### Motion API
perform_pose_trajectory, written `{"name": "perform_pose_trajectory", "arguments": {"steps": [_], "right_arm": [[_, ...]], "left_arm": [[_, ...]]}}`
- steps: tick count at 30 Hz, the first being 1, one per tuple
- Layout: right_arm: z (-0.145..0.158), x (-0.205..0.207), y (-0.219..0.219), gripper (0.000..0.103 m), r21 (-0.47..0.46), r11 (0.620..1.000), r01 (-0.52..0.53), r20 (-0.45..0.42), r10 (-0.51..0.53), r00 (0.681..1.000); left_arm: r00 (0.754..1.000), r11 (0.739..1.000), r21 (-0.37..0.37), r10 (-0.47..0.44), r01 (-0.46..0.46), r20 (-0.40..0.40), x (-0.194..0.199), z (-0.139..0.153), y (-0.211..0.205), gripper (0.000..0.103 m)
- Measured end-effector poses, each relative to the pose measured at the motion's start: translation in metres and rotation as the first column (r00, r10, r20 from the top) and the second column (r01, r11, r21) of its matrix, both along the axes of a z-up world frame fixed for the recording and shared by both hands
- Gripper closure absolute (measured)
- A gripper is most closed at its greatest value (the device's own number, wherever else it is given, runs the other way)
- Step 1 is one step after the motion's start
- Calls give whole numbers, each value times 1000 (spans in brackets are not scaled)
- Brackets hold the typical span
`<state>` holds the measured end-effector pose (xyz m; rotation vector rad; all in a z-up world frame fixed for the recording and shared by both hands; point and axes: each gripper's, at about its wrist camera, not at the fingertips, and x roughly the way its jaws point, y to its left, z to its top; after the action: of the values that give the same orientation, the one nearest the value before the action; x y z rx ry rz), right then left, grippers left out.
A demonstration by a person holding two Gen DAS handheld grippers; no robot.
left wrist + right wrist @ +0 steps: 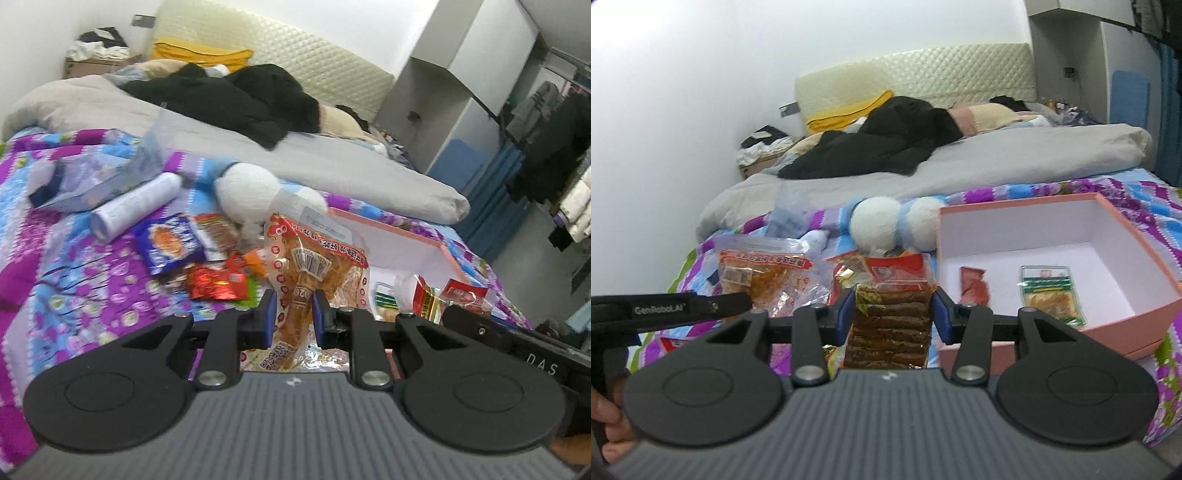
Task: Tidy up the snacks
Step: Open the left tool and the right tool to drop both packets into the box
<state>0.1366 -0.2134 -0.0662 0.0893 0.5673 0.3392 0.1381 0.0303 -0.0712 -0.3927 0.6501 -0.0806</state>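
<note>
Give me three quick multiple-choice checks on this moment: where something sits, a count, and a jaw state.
1. The pink box lies where relative to the right gripper?
A. To its right
B. To its left
C. Behind the black jacket

2. How many packets lie inside the box?
A. None
B. Two
C. Five

3. The left gripper jaws are:
A. Wide open, holding nothing
B. Shut on the orange snack bag
C. Out of view

Answers: 1 A, box sits right of the jaws; 2 B, a red packet and a green packet; 3 B, jaws pinch the bag.
</note>
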Motion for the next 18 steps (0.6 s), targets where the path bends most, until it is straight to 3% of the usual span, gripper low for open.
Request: {"name": "perform_pose_trajectory", "arguments": {"steps": [10,18], "right_arm": [[-6,48,-35,56,-17,996,92,-16,-93,996],[-26,94,-64,56,-30,987,157,-65,-159,985]], "left_arm": [[991,990,-8,-137,137,-4,76,-2,-51,79],[975,976,-26,-217,216,-48,141,-24,-83,79]]}}
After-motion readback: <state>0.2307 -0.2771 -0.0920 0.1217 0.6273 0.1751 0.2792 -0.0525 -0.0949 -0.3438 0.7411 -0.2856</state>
